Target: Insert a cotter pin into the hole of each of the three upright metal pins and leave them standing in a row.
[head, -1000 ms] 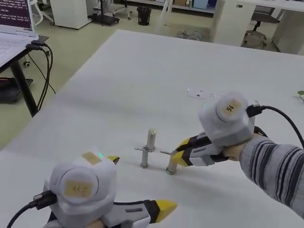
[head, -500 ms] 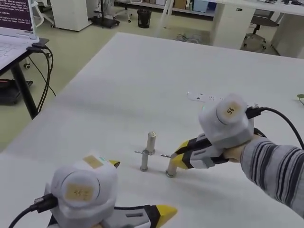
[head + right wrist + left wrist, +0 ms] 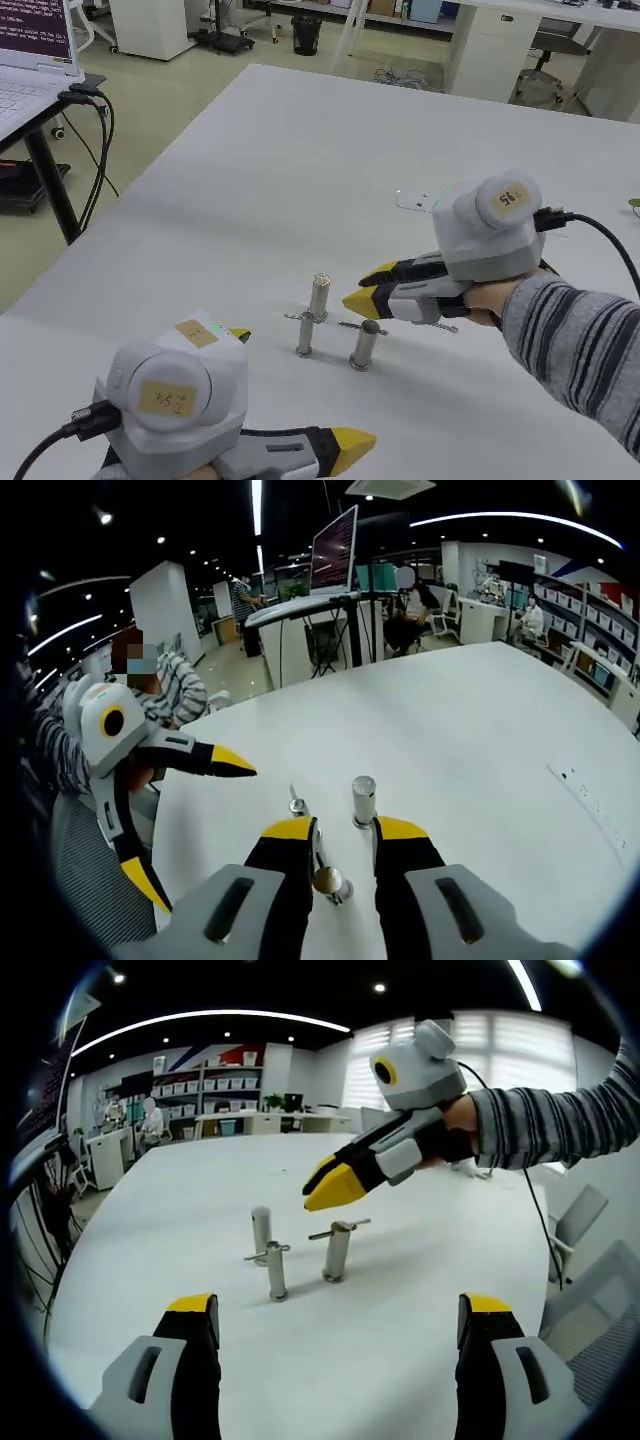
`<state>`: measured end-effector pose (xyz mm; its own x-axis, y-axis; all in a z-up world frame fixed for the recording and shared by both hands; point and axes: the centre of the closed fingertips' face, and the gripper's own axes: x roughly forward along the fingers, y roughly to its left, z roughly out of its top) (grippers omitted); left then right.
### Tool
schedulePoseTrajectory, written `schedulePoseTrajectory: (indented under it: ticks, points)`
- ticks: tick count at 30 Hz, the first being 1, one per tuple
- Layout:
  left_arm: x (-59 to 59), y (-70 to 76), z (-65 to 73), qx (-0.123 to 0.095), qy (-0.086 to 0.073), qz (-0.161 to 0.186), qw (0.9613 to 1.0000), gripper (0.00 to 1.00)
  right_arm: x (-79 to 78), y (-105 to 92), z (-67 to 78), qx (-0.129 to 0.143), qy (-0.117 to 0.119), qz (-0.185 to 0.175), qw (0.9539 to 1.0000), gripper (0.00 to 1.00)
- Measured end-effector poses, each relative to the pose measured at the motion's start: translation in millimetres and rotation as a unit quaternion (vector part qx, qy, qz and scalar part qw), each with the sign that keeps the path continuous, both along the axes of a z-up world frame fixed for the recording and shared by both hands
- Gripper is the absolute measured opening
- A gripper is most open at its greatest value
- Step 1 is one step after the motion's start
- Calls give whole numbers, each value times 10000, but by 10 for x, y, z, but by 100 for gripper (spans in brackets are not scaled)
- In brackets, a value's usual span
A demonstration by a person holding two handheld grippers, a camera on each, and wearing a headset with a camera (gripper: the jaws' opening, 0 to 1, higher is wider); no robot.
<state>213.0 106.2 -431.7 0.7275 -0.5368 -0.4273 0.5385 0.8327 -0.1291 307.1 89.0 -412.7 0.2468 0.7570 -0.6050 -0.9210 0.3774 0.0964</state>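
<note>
Three metal pins (image 3: pixel 306 338), right claw (image 3: pixel 365 288) just above, apart

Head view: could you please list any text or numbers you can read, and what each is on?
Sticker on the right gripper: handwritten digits, too blurred to read.
Label on the left gripper: handwritten marks, also unreadable.
Laptop screen: lines of text, too small to read.

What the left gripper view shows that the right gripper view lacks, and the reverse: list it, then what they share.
Left gripper view: the right gripper side-on, fingers apart, near the metal pins, plus a striped sleeve. Right gripper view: the left gripper, wide open, and a laptop. Shared: the three metal pins standing on the white table.
</note>
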Motion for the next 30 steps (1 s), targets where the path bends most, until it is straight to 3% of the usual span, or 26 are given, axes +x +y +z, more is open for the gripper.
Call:
schedulePoseTrajectory:
  ticks: [10, 20, 30]
  points:
    - [20, 57, 15, 38, -49, 64, 10000, 99, 108, 244, -148, 105, 27, -216, 9997, 18]
    - [28, 57, 11, 32, -41, 70, 10000, 98, 248, 345, -310, 53, 123, -287, 9995, 15]
    - [26, 51, -7, 9, 5, 53, 10000, 97, 259, 428, -409, 29, 209, -265, 9994, 12]
